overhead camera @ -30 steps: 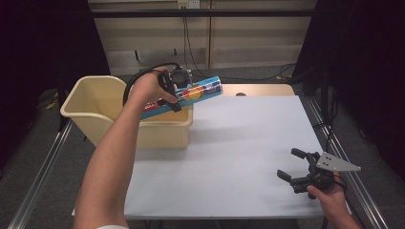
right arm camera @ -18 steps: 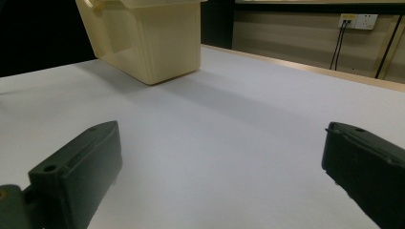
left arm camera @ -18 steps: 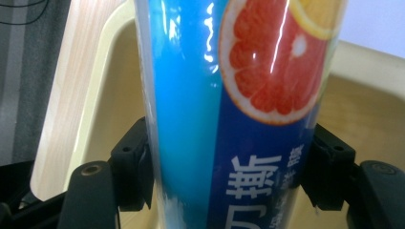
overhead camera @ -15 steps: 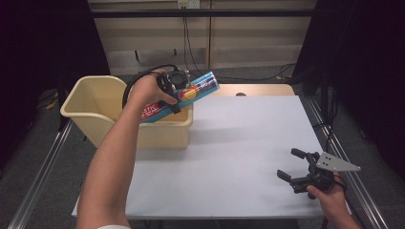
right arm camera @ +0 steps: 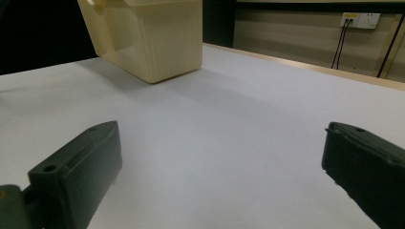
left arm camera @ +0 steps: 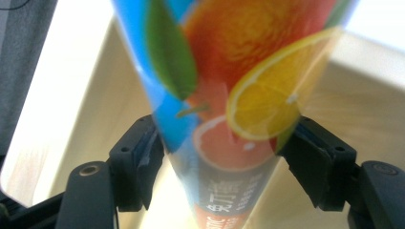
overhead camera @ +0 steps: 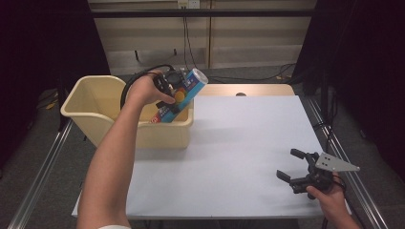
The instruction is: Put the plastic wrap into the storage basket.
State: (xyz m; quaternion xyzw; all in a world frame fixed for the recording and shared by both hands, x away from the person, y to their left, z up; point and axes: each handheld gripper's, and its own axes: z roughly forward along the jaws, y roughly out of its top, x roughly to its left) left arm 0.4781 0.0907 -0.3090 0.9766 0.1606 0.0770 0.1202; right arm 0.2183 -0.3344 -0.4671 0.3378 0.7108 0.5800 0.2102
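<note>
I see a pale grey-white table (overhead camera: 239, 143) with a wooden strip along its far edge, metal rails on both sides, dark curtains left and right, and a beige wall with cables hanging down at the back. A cream plastic bin (overhead camera: 95, 102) stands on the table's far left corner; in my right gripper view the same bin (right arm camera: 153, 38) sits far left on the white surface.

My left gripper (overhead camera: 173, 90) is up over the bin's right end, carried by a left hand (overhead camera: 143, 89) on an outstretched bare forearm. Its jaws are clamped on a blue tube-shaped can (overhead camera: 184, 93) printed with citrus fruit. The can is tilted, its top end pointing up and to the far right, its lower end dipping inside the bin near the right wall. In the left gripper view the can (left arm camera: 229, 95) runs between the two black jaws, each pressing a side of it, with the bin's cream interior behind.

My right gripper (overhead camera: 292, 164) sits low over the near right corner of the table, held by a right hand (overhead camera: 327, 196), well apart from the bin. Its jaws are spread wide with only bare tabletop between them.
</note>
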